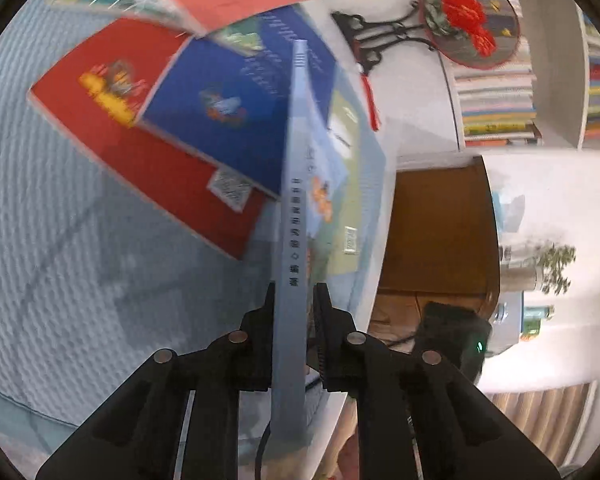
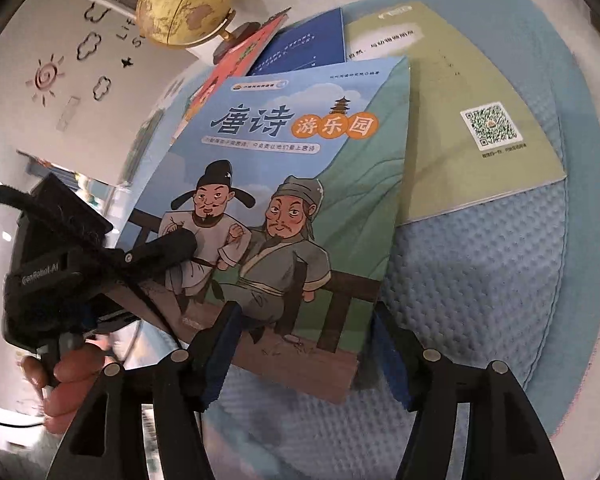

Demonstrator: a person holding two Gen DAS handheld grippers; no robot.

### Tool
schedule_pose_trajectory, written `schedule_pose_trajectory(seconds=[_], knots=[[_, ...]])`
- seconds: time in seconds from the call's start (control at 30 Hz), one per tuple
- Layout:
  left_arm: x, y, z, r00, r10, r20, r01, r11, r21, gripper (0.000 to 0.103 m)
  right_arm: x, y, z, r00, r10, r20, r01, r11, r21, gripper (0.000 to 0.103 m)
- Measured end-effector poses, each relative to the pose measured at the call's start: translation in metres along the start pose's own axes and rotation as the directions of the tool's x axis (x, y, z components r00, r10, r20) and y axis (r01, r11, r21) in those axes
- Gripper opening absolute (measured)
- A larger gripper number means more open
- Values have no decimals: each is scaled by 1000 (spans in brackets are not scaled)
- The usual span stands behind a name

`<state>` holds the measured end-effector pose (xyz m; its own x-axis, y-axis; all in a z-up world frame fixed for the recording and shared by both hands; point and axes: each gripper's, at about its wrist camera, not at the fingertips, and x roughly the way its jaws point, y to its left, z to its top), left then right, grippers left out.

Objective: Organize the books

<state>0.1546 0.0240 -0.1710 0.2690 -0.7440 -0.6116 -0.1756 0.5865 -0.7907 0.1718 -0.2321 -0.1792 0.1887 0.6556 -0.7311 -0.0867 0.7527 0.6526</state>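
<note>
Left gripper (image 1: 294, 292) clamped the pale-blue illustrated paperback book (image 2: 284, 208) by its spine to lift it; right gripper (image 2: 306, 320) stood open, releasing

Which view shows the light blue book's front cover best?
The right wrist view: the light blue book faces the camera, its title and two figures readable. The left wrist view shows only its spine edge-on, clamped in the left gripper.
</note>
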Motion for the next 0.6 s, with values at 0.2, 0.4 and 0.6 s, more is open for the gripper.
schedule_pose_trajectory(seconds=[0.2,0.4,0.6], knots=[[7,5,5,985,-169,-31,164,977,-136,11,-12,-36,0,981,193,21,-194,963,187,80],[21,5,4,978,-191,-81,175,969,-173,11,-4,-46,-1,957,284,55,-288,925,248,78],[15,16,2,989,-123,-78,110,982,-154,11,-12,-31,-1,967,243,81,-254,952,171,36]])
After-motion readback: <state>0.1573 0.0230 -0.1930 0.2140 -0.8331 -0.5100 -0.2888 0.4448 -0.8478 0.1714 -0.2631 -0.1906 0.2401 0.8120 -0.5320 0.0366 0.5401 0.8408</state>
